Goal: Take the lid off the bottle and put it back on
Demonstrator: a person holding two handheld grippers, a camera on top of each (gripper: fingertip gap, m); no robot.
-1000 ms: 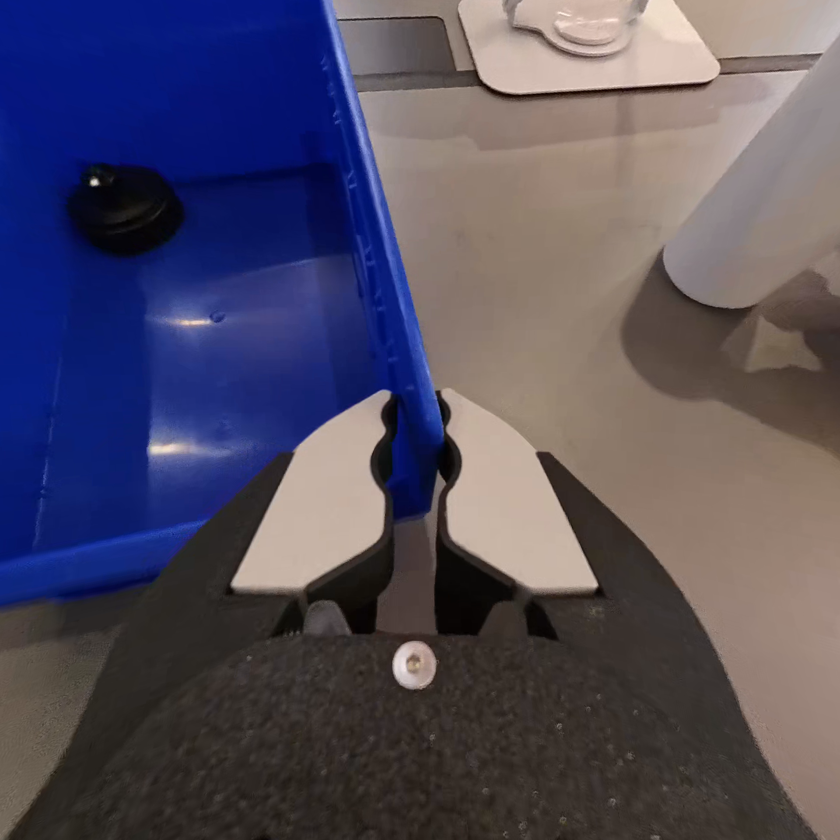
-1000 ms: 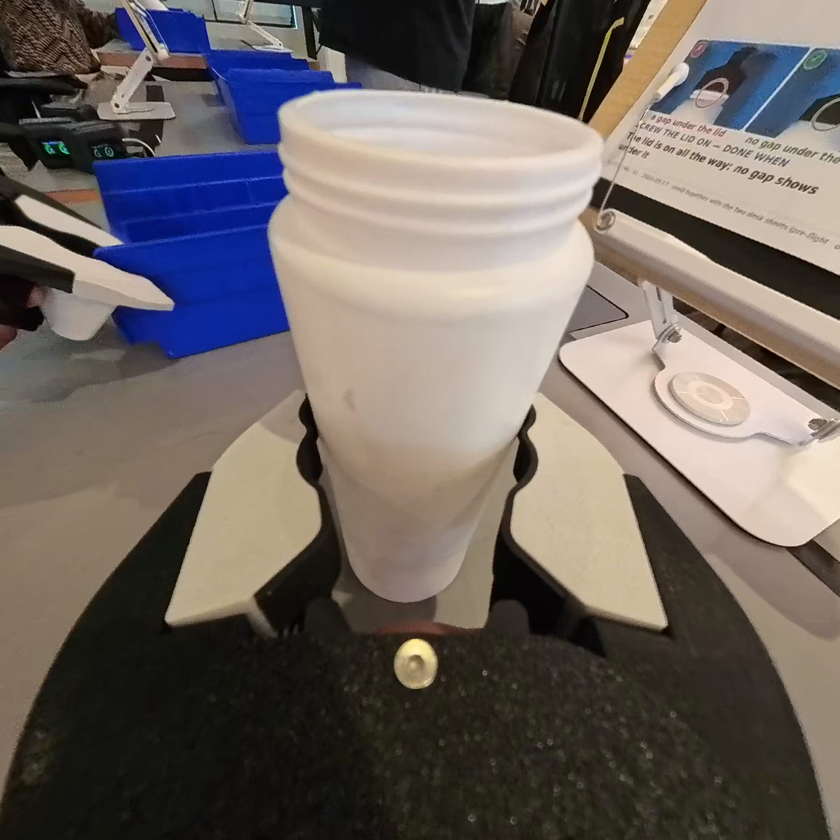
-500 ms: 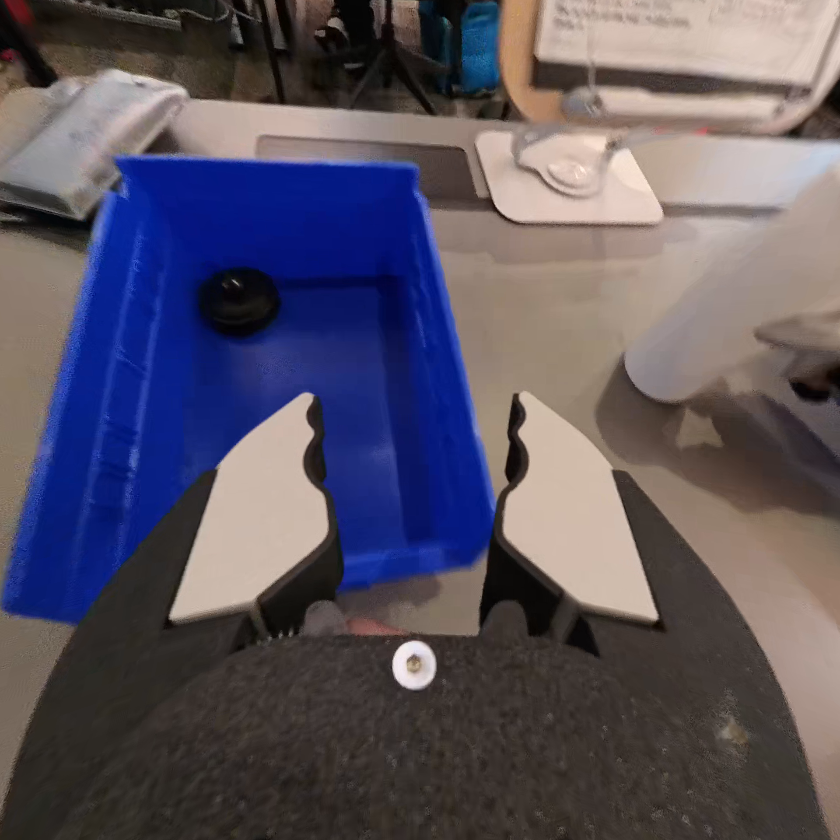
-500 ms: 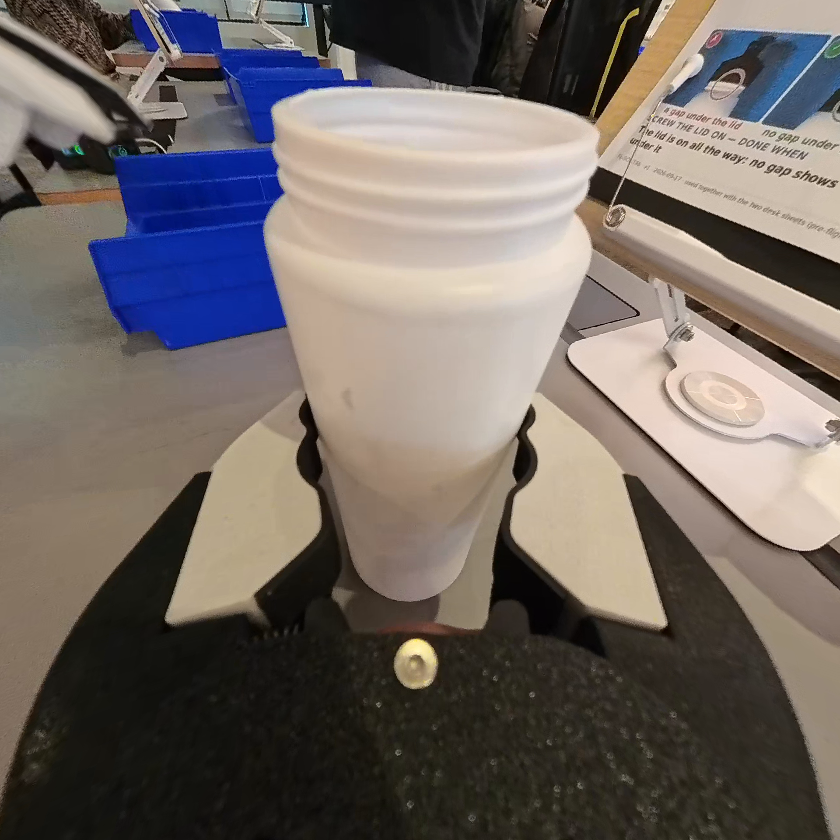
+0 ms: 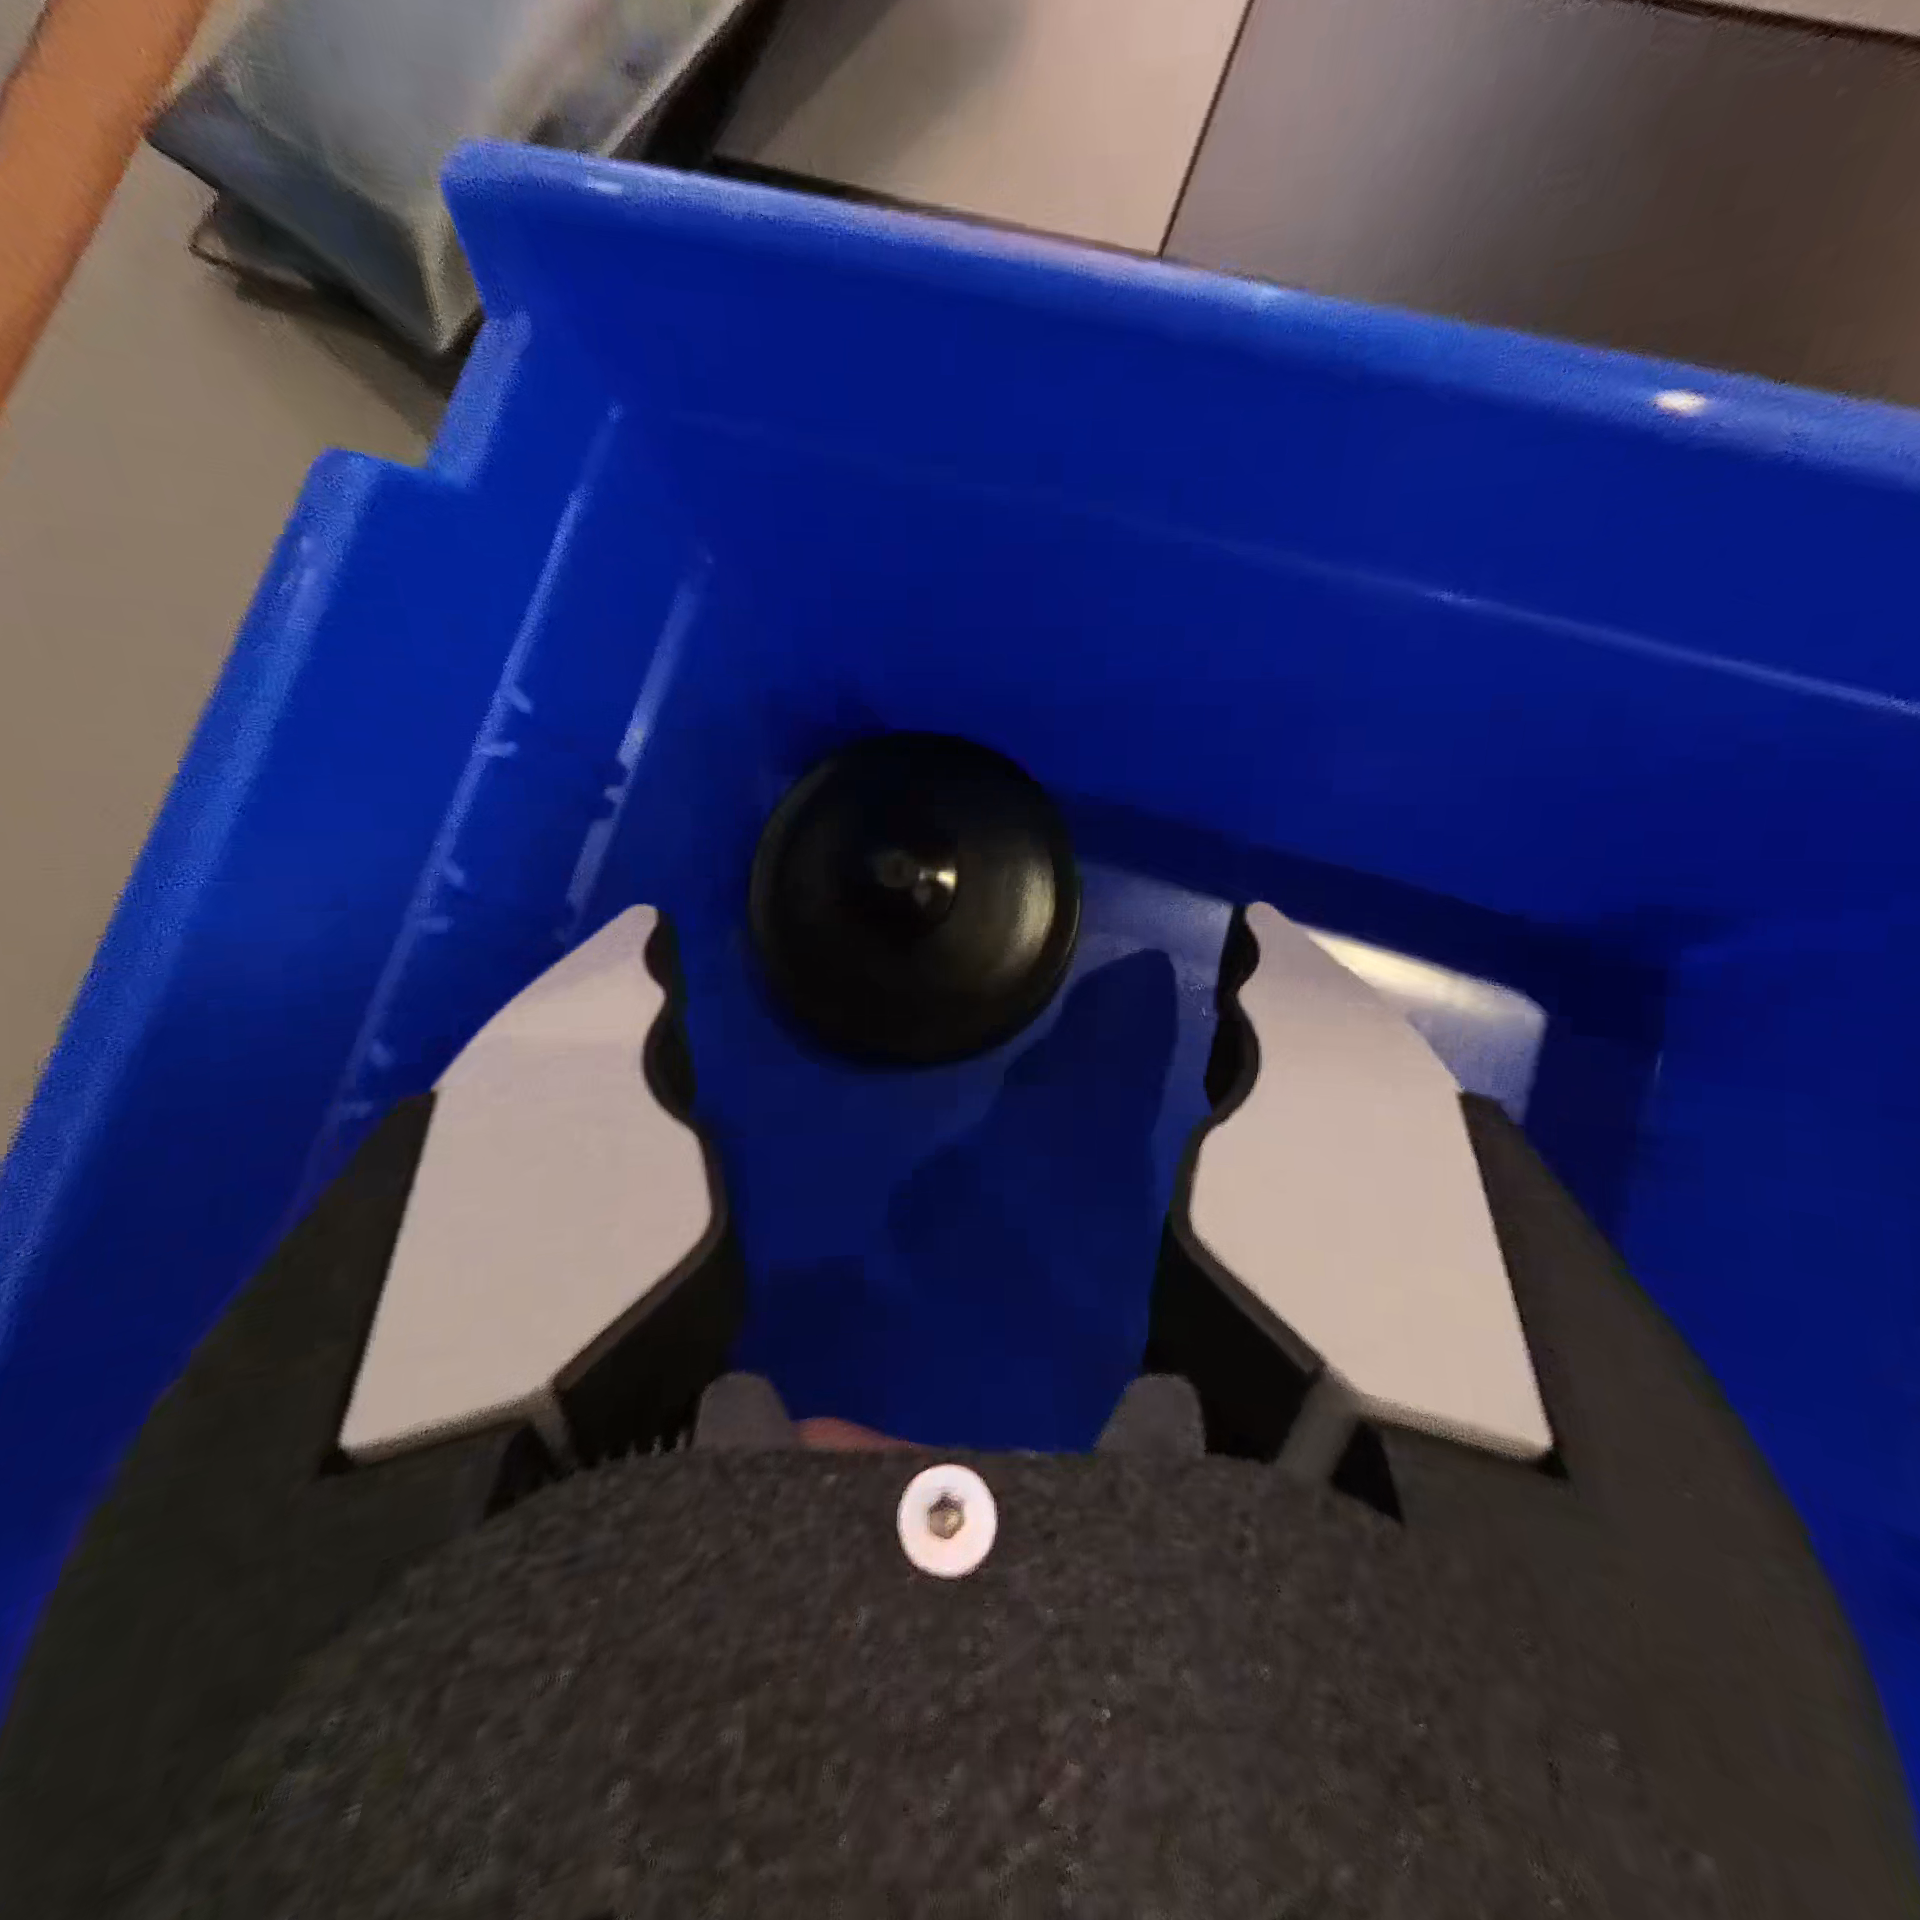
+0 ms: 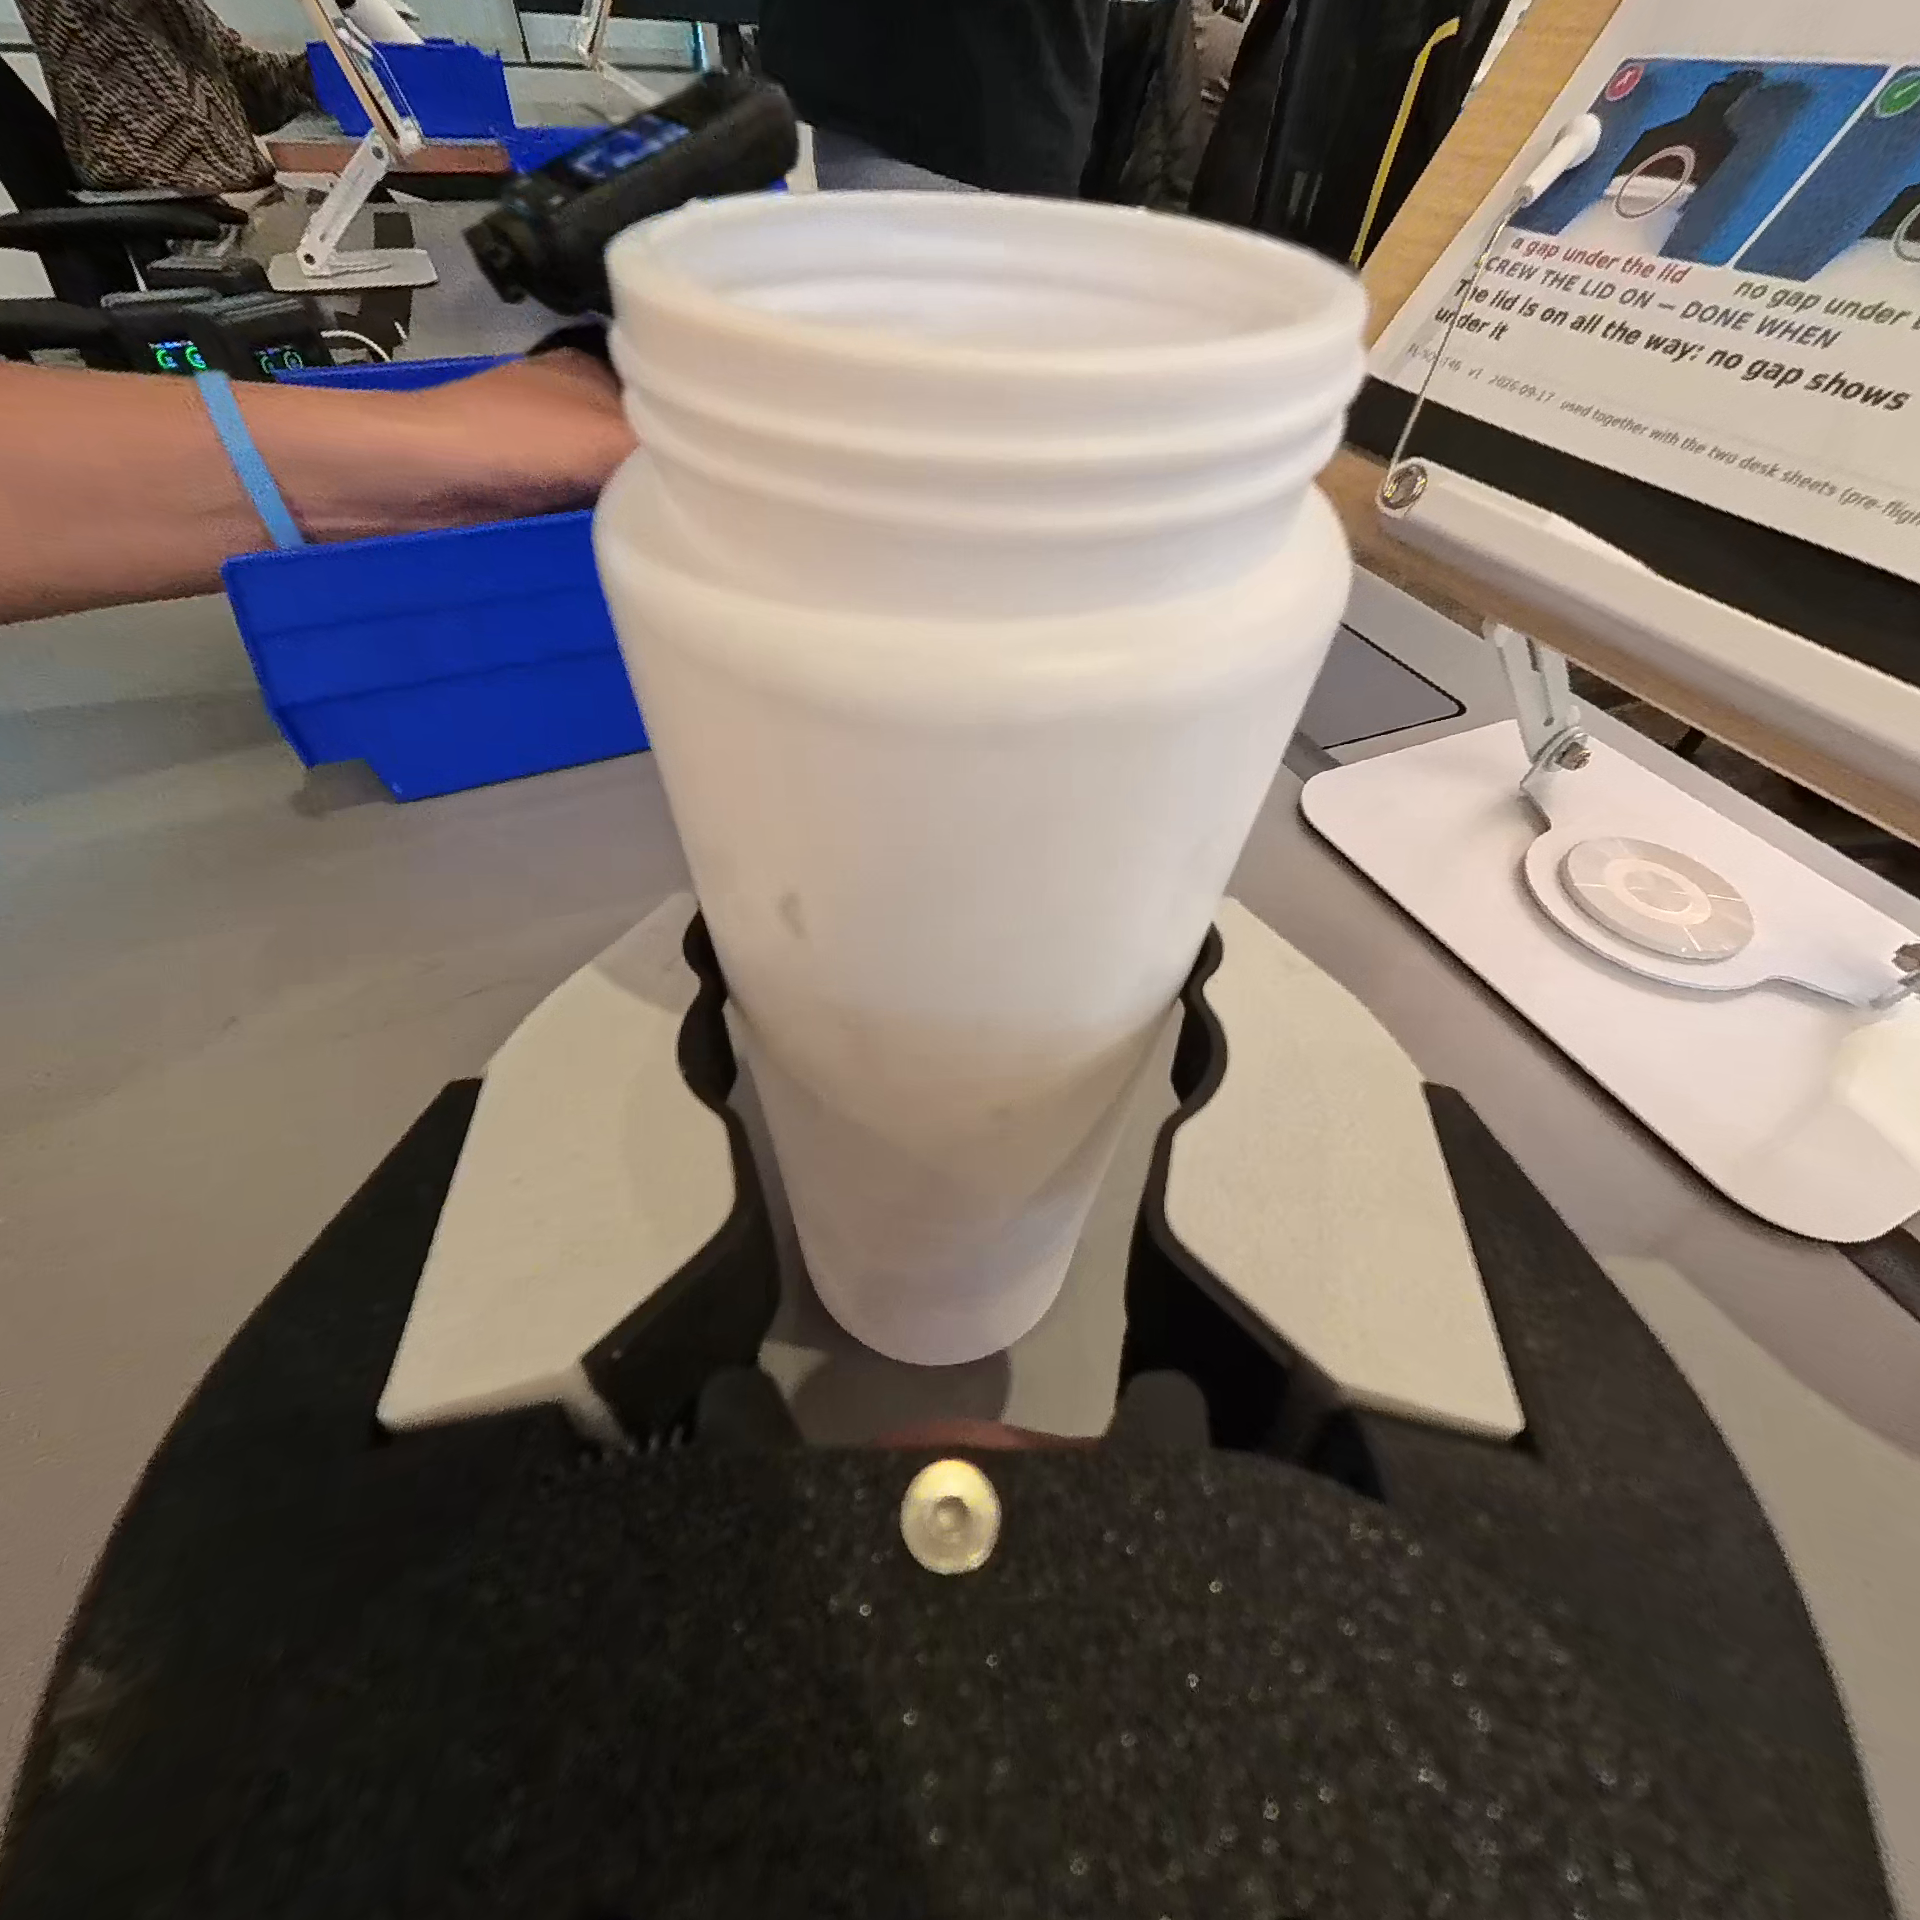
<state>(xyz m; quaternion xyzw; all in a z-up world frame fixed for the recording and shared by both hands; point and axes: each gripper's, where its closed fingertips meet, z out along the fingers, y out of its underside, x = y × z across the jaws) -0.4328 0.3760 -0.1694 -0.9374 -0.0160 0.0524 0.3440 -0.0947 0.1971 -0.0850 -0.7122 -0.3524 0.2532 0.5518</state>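
Pinching the white bottle (image 6: pixel 966 727), the right tool (image 6: pixel 951 997) is steadying it while the spread left tool (image 5: pixel 940 966) should be centring over the black lid (image 5: pixel 914 899) in the blue bin (image 5: pixel 1247 582) before closing.

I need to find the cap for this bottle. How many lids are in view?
1. A black lid lies on the floor of the blue bin, in its far left corner, between the left gripper's open jaws, untouched. Others may be hidden.
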